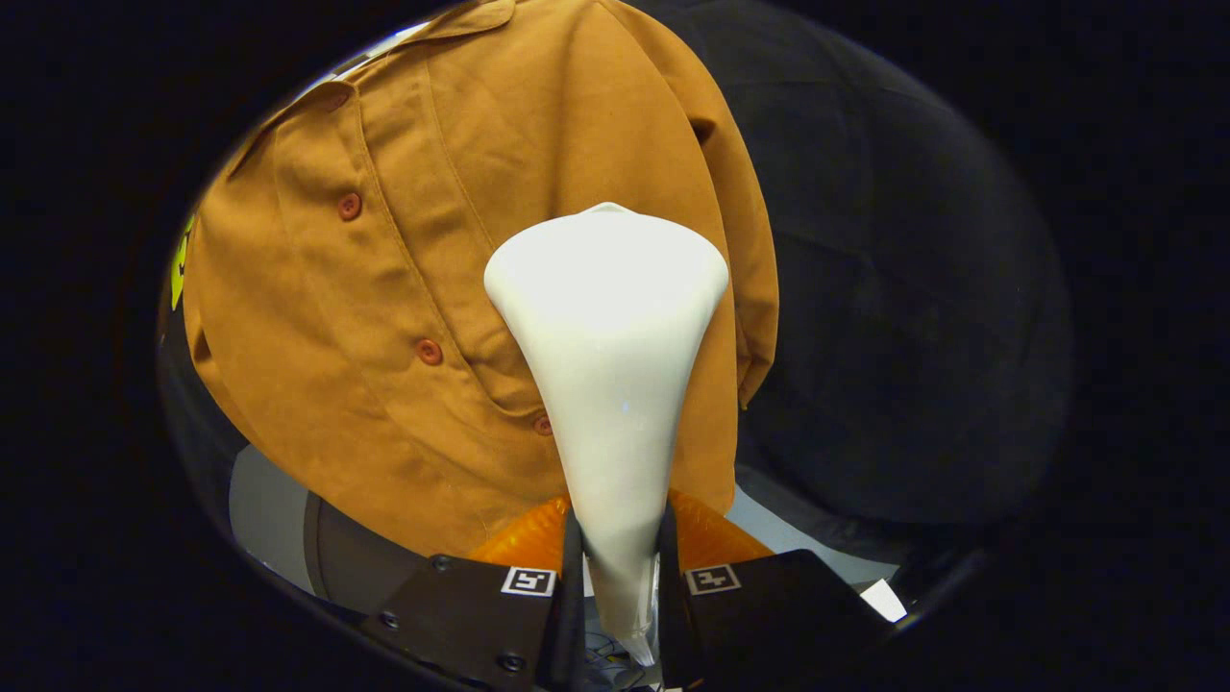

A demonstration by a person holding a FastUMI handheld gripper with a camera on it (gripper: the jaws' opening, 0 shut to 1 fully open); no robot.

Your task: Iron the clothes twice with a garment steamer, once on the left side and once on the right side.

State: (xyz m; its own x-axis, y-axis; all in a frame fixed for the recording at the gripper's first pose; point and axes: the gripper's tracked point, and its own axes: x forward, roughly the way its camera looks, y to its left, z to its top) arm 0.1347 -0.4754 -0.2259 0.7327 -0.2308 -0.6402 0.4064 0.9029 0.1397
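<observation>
A brown button-up shirt hangs in front of the dark booth wall, its button placket running down its middle. My gripper is shut on the narrow handle of a white garment steamer, both fingers pressing its sides. The steamer widens upward to a broad head that stands just ahead of the fingers, over the shirt's right-hand half, beside the placket. Whether the head touches the cloth I cannot tell. The steamer hides part of the shirt's lower right front.
The shirt's right sleeve hangs down beside the steamer head. Dark cloth wall lies to the right of the shirt. A pale floor or table surface shows below the shirt's hem.
</observation>
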